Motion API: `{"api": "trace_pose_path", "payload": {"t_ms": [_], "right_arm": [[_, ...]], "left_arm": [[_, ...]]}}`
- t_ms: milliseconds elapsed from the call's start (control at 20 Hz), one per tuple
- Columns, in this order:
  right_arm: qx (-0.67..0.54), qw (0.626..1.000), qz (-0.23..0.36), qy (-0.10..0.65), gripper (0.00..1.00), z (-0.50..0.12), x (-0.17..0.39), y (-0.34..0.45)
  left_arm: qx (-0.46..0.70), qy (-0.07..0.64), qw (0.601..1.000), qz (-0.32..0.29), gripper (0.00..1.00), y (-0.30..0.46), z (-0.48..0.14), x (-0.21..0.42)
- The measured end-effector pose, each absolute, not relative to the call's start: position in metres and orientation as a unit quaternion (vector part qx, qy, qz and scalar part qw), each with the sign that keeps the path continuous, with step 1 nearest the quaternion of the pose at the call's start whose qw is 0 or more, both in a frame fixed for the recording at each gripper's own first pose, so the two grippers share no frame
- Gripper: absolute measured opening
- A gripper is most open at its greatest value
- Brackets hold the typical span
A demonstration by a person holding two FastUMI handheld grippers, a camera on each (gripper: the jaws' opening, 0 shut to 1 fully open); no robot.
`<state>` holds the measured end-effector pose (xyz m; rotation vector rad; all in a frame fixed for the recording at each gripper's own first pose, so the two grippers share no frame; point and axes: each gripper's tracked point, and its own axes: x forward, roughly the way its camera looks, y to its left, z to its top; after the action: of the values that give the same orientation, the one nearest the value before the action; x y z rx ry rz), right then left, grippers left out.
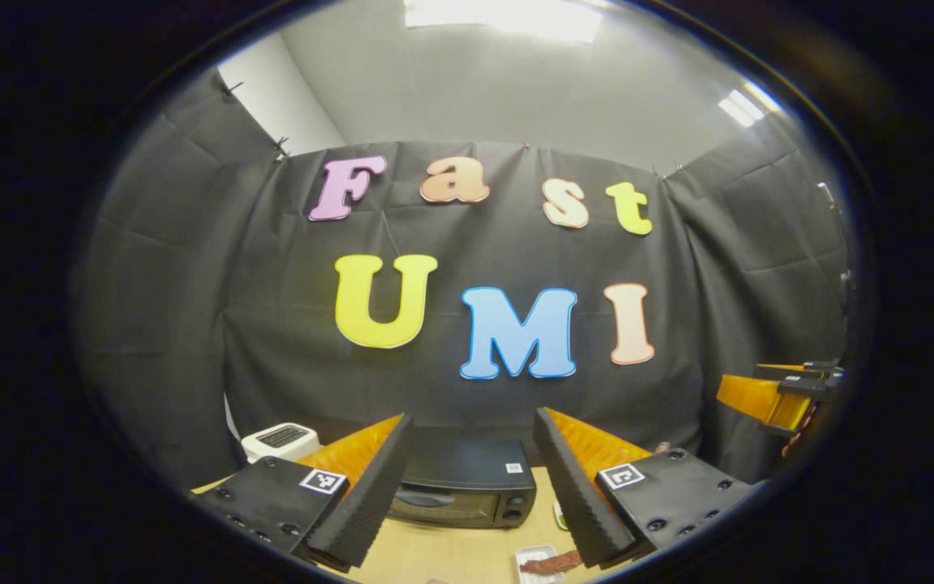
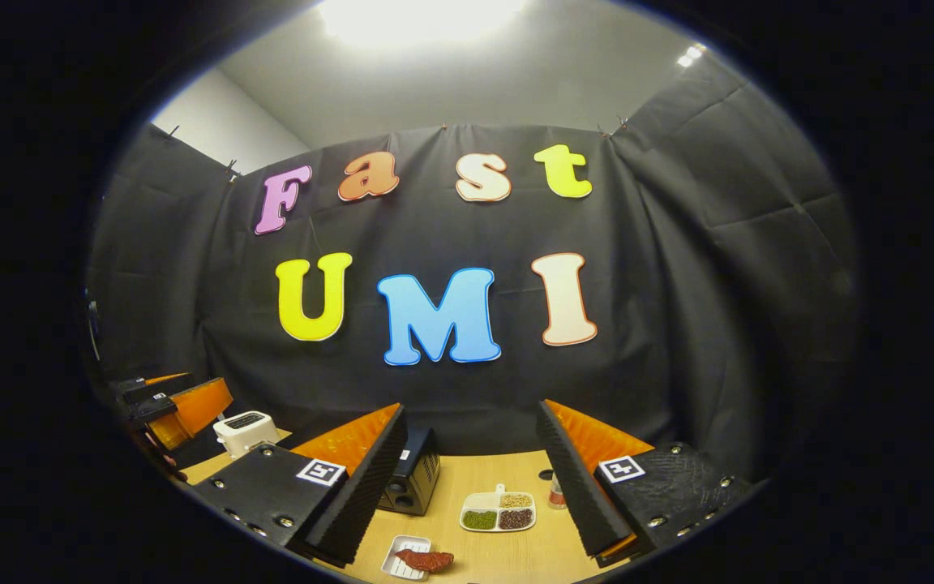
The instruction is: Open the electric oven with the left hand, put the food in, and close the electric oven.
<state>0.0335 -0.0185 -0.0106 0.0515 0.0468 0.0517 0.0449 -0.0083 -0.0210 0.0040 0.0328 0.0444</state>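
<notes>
A black electric oven (image 1: pixel 467 487) stands on the wooden table (image 1: pixel 451 556) with its door closed; the right gripper view catches its side (image 2: pixel 412 480). A small white tray (image 2: pixel 406 558) in front of it carries a reddish piece of food (image 2: pixel 426 560), also seen at the lower edge of the left gripper view (image 1: pixel 550 563). My left gripper (image 1: pixel 471 487) is open, raised above the table and facing the oven from a distance. My right gripper (image 2: pixel 471 478) is open too, with nothing between its fingers. The left gripper (image 2: pixel 183 410) appears far left in the right gripper view, the right gripper (image 1: pixel 775 397) far right in the left gripper view.
A white toaster (image 1: pixel 279 440) (image 2: pixel 245 430) sits left of the oven. A white divided dish (image 2: pixel 498 511) with green, tan and dark grains lies right of the oven, with a small red-capped bottle (image 2: pixel 554 491) beside it. Black cloth walls close in the table on three sides.
</notes>
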Motion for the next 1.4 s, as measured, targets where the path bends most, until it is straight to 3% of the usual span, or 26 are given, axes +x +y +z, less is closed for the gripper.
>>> {"api": "trace_pose_path", "payload": {"t_ms": [50, 250, 350, 450, 650, 700, 750, 1150, 1250, 1400], "right_arm": [[0.027, 0.999, 0.021, 0.025, 0.98, -0.012, 0.035, -0.016], [0.018, 0.999, 0.001, 0.029, 0.98, -0.018, 0.044, -0.008], [0.010, 0.999, -0.016, 0.032, 0.98, -0.023, 0.046, -0.007], [0.006, 0.999, -0.033, 0.036, 0.98, -0.029, 0.047, -0.006], [-0.002, 0.997, -0.055, 0.055, 0.98, -0.046, 0.047, -0.003], [-0.008, 0.996, -0.060, 0.061, 0.98, -0.050, 0.048, -0.004], [-0.013, 0.996, -0.064, 0.066, 0.98, -0.053, 0.049, -0.004], [-0.012, 0.992, -0.087, 0.088, 0.98, -0.068, 0.056, -0.001], [-0.014, 0.992, -0.089, 0.090, 0.98, -0.069, 0.057, 0.000], [-0.018, 0.992, -0.089, 0.090, 0.98, -0.068, 0.057, 0.003]], "left_arm": [[0.002, 0.027, 1.000, 0.016, 0.93, -0.004, -0.032, 0.053], [0.004, 0.072, 0.997, -0.001, 1.00, 0.024, -0.082, 0.091], [0.000, 0.099, 0.995, -0.012, 1.00, 0.034, -0.116, 0.114], [0.003, 0.122, 0.992, -0.018, 0.93, 0.045, -0.148, 0.134], [-0.007, 0.163, 0.986, -0.023, 1.00, 0.061, -0.205, 0.163], [-0.008, 0.172, 0.985, -0.022, 0.94, 0.065, -0.218, 0.170], [-0.008, 0.181, 0.983, -0.023, 1.00, 0.067, -0.229, 0.177], [0.002, 0.234, 0.972, -0.025, 1.00, 0.075, -0.303, 0.225], [0.012, 0.231, 0.973, -0.024, 0.94, 0.076, -0.309, 0.233], [0.022, 0.239, 0.971, -0.020, 1.00, 0.077, -0.320, 0.232]]}}
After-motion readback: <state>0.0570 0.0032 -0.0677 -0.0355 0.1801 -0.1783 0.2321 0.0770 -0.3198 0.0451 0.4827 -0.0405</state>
